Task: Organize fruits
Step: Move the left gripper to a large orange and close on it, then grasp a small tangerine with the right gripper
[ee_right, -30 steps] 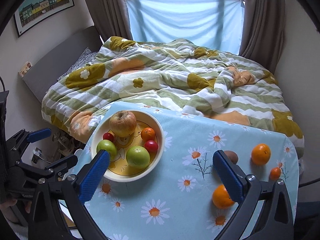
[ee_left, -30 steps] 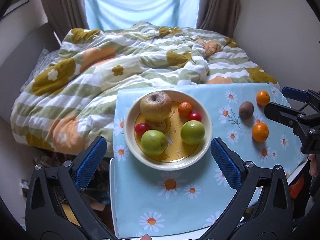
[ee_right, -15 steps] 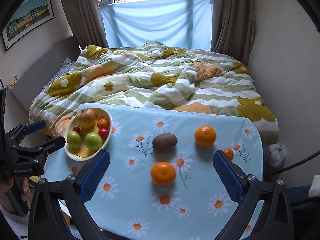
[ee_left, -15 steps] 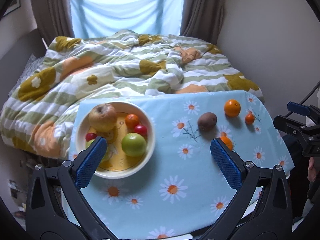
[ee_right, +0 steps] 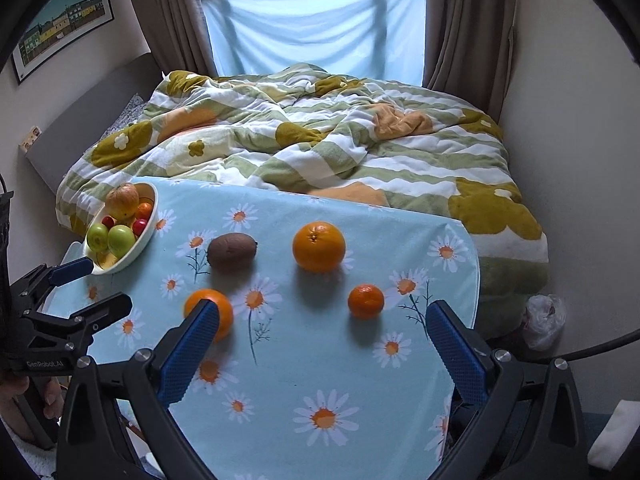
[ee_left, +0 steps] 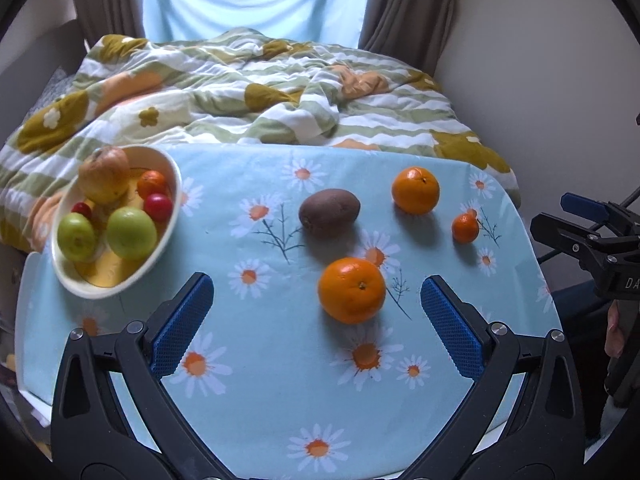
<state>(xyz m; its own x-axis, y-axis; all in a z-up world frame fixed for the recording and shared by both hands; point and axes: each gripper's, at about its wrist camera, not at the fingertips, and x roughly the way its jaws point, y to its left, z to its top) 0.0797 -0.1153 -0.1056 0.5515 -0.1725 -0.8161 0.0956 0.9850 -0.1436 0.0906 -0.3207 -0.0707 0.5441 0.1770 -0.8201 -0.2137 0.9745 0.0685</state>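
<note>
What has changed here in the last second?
Both grippers, left and right, swung rightward from the bowl toward the loose oranges and kiwi. Both stayed open and empty. No fruit moved.

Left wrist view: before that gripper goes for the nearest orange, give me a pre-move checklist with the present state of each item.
1. Left gripper open and empty: ok, jaws wide apart, nothing between them.
2. Nearest orange within the jaw opening: ok, it lies just ahead between the fingers, apart from both.
3. Space around it: ok, the kiwi, far orange and small mandarin do not touch it.
4. Right gripper out of the way: ok, open and empty at the table's right edge.
5. Room in the bowl: cannot tell, it already holds several fruits.
6. Bowl steady on the tablecloth: cannot tell, it sits near the left edge.
</note>
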